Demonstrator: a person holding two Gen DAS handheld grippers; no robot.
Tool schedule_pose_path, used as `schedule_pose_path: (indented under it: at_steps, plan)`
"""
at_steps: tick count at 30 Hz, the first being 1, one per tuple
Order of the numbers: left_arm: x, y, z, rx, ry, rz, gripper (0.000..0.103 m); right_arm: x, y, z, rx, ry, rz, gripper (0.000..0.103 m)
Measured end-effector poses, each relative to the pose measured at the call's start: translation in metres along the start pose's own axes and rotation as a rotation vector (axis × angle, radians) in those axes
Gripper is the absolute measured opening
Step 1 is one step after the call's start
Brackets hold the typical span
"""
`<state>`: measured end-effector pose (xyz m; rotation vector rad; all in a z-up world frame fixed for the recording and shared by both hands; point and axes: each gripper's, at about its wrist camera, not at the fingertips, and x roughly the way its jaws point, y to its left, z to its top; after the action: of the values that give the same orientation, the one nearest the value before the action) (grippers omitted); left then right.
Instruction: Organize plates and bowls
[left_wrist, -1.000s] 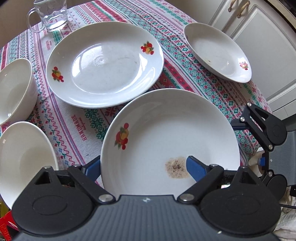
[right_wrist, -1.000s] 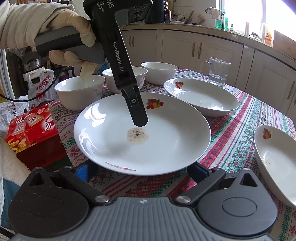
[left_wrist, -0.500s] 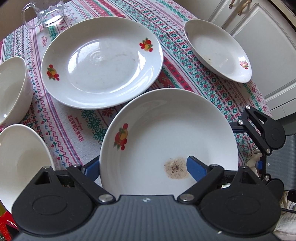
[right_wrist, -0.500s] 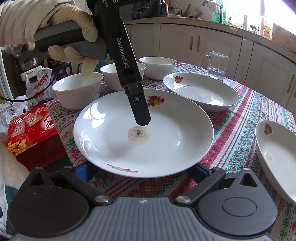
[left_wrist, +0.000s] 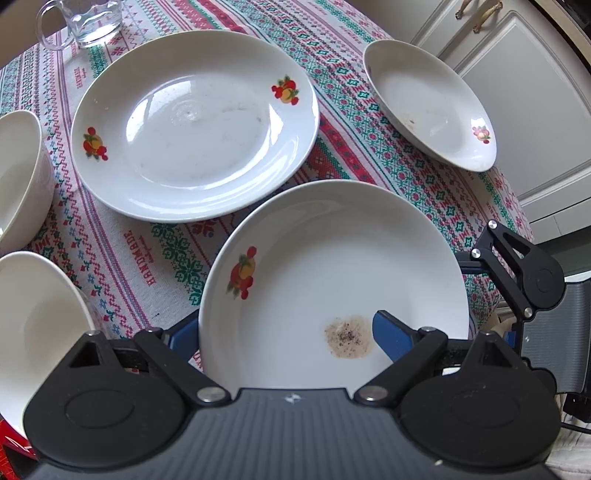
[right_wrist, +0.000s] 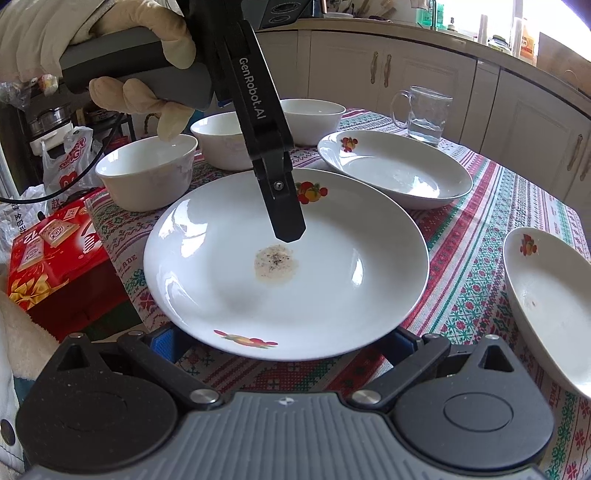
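A white plate with a brown stain (left_wrist: 332, 266) (right_wrist: 288, 280) hangs just above the patterned tablecloth (left_wrist: 122, 258). My left gripper (left_wrist: 284, 328) is shut on it. One finger (right_wrist: 284, 218) rests inside beside the stain, and the other goes under the rim. My right gripper (right_wrist: 284, 343) stands open, its fingertips hidden below the plate's near rim. Behind lies a larger fruit-print plate (left_wrist: 192, 122) (right_wrist: 395, 173). A smaller deep plate (left_wrist: 428, 107) (right_wrist: 546, 306) sits at the right. Three white bowls (right_wrist: 147, 170) (right_wrist: 221, 140) (right_wrist: 310, 118) stand in a row at the left.
A glass mug (right_wrist: 424, 114) with water stands at the table's far side. A red box (right_wrist: 55, 258) sits below the table's left edge. A gloved hand (right_wrist: 140, 85) holds the left gripper's handle. Kitchen cabinets (right_wrist: 517, 129) run behind the table.
Both views shifted only slightly. The stained plate looks a little larger in the right wrist view and keeps its place between the left fingers.
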<state>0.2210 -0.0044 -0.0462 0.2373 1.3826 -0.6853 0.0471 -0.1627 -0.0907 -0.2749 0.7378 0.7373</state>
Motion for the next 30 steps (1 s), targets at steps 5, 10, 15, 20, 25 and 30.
schedule_pose_path:
  at_steps: [5,10,15,20,25,30]
  plan:
    - [-0.004,0.001,-0.001,-0.005,-0.013,-0.017,0.094,-0.001,-0.001,0.000,-0.001,0.007,0.002,0.103]
    - [-0.008,-0.001,-0.001,-0.003,-0.023,-0.028,0.094,-0.003,-0.003,0.001,-0.004,0.017,0.002,0.103]
    - [-0.011,-0.005,0.002,-0.005,-0.035,-0.038,0.094,-0.009,-0.008,0.001,0.001,0.013,0.011,0.103]
    - [-0.017,-0.012,0.007,-0.001,-0.056,-0.052,0.094,-0.017,-0.015,0.002,0.004,0.006,0.011,0.103]
    - [-0.019,-0.024,0.017,0.016,-0.074,-0.056,0.094,-0.027,-0.022,0.001,-0.004,0.002,-0.006,0.103]
    - [-0.019,-0.034,0.028,0.029,-0.083,-0.062,0.094,-0.037,-0.034,0.000,0.002,-0.007,-0.020,0.103]
